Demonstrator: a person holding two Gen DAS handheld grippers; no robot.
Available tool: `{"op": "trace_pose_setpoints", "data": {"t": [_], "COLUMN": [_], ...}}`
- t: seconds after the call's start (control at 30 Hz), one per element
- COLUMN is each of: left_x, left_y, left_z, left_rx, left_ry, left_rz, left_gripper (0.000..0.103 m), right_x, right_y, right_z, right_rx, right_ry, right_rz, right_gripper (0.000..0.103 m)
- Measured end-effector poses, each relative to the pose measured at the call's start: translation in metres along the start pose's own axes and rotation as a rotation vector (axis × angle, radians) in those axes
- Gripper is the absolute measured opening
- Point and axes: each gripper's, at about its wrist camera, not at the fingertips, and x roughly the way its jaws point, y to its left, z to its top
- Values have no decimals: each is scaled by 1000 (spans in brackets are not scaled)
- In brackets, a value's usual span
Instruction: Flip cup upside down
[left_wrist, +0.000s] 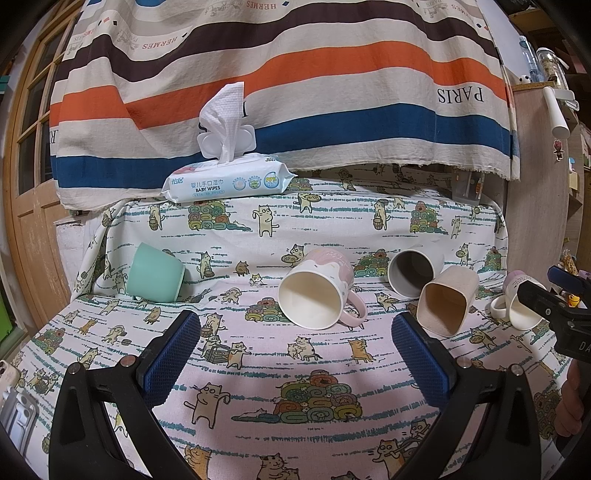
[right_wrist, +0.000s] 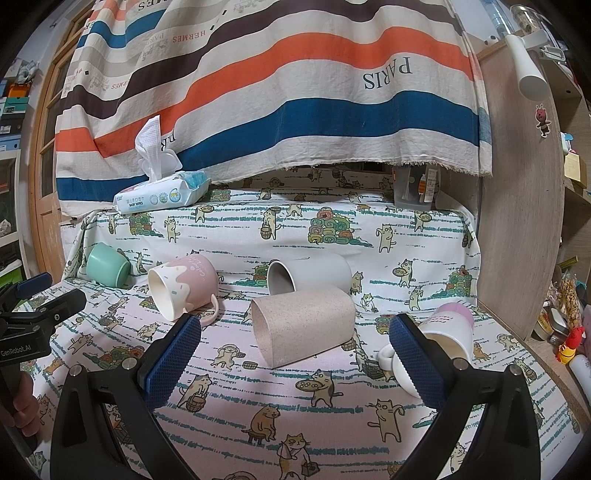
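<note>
Several cups lie on their sides on the cat-print cloth. A pink and white mug (left_wrist: 319, 291) (right_wrist: 184, 286) lies mouth toward me, just beyond my left gripper (left_wrist: 295, 332), which is open and empty. A beige speckled square cup (left_wrist: 447, 302) (right_wrist: 304, 326) lies ahead of my right gripper (right_wrist: 295, 334), also open and empty. A grey cup (left_wrist: 413, 271) (right_wrist: 314, 273) lies behind the beige one. A mint green cup (left_wrist: 157, 275) (right_wrist: 107, 266) lies at the far left. A white and lilac mug (left_wrist: 519, 302) (right_wrist: 448, 332) lies at the right, partly hidden behind my right finger.
A pack of baby wipes (left_wrist: 225, 181) (right_wrist: 160, 195) sits on the raised back ledge under a striped hanging cloth (left_wrist: 295, 92). A wooden panel (right_wrist: 517, 221) bounds the right side, with small items on a shelf (right_wrist: 565, 332) beyond. A phone (left_wrist: 7, 376) lies at the left edge.
</note>
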Motion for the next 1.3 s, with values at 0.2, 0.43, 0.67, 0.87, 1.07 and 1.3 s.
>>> {"op": "trace_pose_setpoints", "data": {"t": [0.2, 0.43, 0.67, 0.87, 1.07, 1.3], "left_x": [0, 1, 2, 3, 5, 4], "left_y": [0, -1, 0, 2, 5, 5], "left_z": [0, -1, -1, -1, -1, -1], "left_rx": [0, -2, -2, -10, -26, -24], "left_ry": [0, 6, 3, 16, 27, 22], "left_rz": [0, 0, 1, 2, 3, 2], "left_gripper": [103, 103, 103, 103, 103, 103], "right_x": [1, 3, 10, 32, 79, 146], "right_y": [3, -1, -3, -15, -26, -22], "right_z": [-1, -1, -1, 21, 43, 41], "right_rx": [0, 0, 31, 159, 333, 426], "right_ry": [0, 13, 50, 197, 443, 618], "right_rz": [0, 6, 2, 16, 22, -53], "right_gripper": [103, 103, 103, 103, 103, 103]}}
